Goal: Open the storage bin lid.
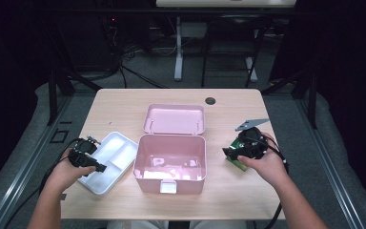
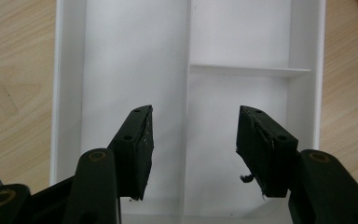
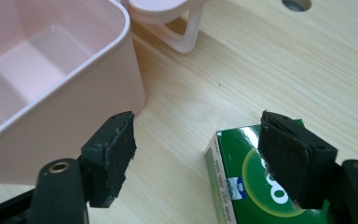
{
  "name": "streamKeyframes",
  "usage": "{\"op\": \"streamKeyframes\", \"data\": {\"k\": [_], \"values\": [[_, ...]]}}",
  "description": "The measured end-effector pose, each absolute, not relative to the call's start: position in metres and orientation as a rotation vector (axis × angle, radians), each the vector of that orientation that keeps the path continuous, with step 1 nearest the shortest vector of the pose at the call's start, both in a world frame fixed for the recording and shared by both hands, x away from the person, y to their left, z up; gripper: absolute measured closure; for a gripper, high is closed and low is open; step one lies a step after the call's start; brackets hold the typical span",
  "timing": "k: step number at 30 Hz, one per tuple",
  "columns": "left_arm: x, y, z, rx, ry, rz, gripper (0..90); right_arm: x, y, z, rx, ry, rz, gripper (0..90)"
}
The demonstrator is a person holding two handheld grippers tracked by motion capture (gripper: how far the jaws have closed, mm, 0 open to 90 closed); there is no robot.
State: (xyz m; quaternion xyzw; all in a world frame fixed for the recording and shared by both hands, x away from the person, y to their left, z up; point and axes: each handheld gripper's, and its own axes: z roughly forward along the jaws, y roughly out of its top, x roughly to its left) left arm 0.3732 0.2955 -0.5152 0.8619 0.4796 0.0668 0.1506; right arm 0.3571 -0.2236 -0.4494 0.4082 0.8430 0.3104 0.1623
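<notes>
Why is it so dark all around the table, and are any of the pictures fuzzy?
In the high view the light falls on the table while the room behind stays nearly black. In the left gripper view the white tray looks bright and washed out. In the right gripper view the green box and pink box look slightly soft.

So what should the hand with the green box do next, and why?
Probably shift the right gripper sideways over the green box and close. Its jaws stand open, and one jaw sits above the box while the other is over bare table, so the box is not yet between them. The pink box waits open nearby.
</notes>
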Motion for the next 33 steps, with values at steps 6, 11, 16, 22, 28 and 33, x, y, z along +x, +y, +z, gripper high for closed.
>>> {"op": "streamKeyframes", "data": {"k": [6,11,16,22,28,33], "values": [[0.372,0.298,-0.516,2.464,1.395,0.182,43.6,0.372,-0.219,-0.449,1.125,2.510,0.734,23.1],[0.370,0.297,-0.514,2.453,1.392,0.189,42.8,0.386,-0.219,-0.450,1.106,2.572,0.629,23.3],[0.370,0.296,-0.514,2.455,1.384,0.184,42.7,0.401,-0.221,-0.450,1.077,2.589,0.509,22.9],[0.371,0.292,-0.515,2.472,1.358,0.168,42.4,0.421,-0.229,-0.452,1.102,2.611,0.357,15.1],[0.370,0.294,-0.514,2.462,1.370,0.166,42.4,0.435,-0.234,-0.459,1.166,2.701,0.207,5.1],[0.369,0.295,-0.511,2.447,1.370,0.173,42.4,0.443,-0.236,-0.470,1.218,2.735,0.121,2.4]]}}
